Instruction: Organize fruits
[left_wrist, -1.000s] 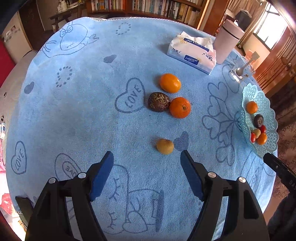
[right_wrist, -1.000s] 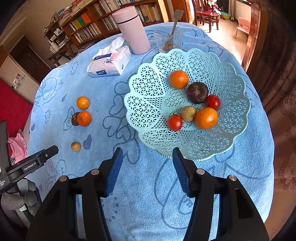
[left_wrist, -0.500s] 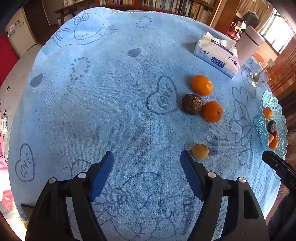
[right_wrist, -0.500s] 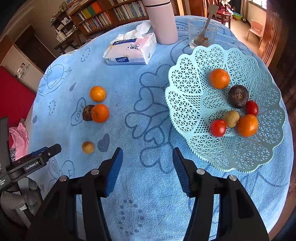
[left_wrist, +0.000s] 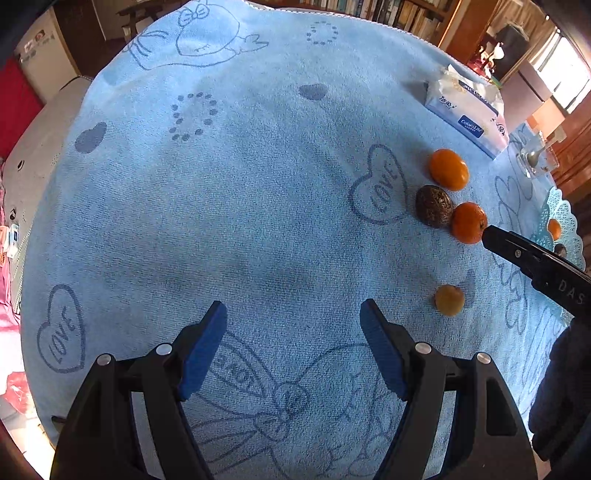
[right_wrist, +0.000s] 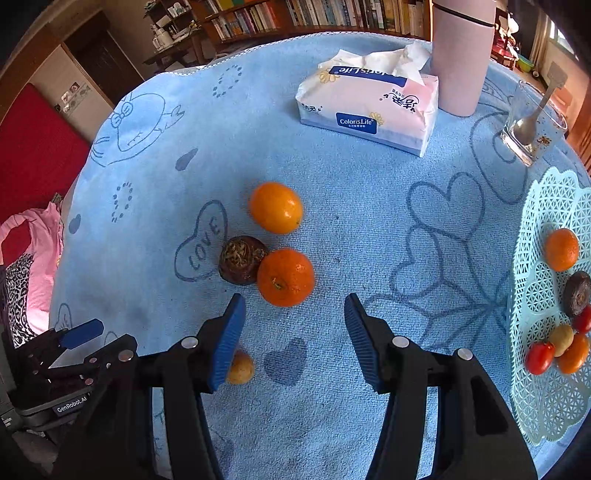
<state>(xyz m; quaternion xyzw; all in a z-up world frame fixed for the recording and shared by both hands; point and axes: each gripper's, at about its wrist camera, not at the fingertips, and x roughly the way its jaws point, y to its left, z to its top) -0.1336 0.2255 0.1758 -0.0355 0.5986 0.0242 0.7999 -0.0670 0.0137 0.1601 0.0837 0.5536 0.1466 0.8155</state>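
Note:
On the blue cloth lie an orange (right_wrist: 285, 277), a dark brown fruit (right_wrist: 240, 260) touching it, a second orange (right_wrist: 276, 207) behind, and a small yellow fruit (right_wrist: 241, 368) partly hidden by my right gripper's left finger. My right gripper (right_wrist: 294, 308) is open and empty, just in front of the near orange. My left gripper (left_wrist: 293, 317) is open and empty over bare cloth, left of the fruits; the same fruits show at its right: near orange (left_wrist: 468, 222), small yellow fruit (left_wrist: 449, 300). The mint lattice basket (right_wrist: 543, 398) at the right holds several fruits.
A tissue pack (right_wrist: 367, 107), a pink tumbler (right_wrist: 461, 55) and a glass with a spoon (right_wrist: 532, 129) stand at the back. The left gripper's body (right_wrist: 70, 354) shows at the lower left of the right wrist view. Bookshelves stand beyond the table.
My right gripper has swung left from above the basket to the loose fruits, now close to the near orange. My left gripper has shifted left, away from the small yellow fruit.

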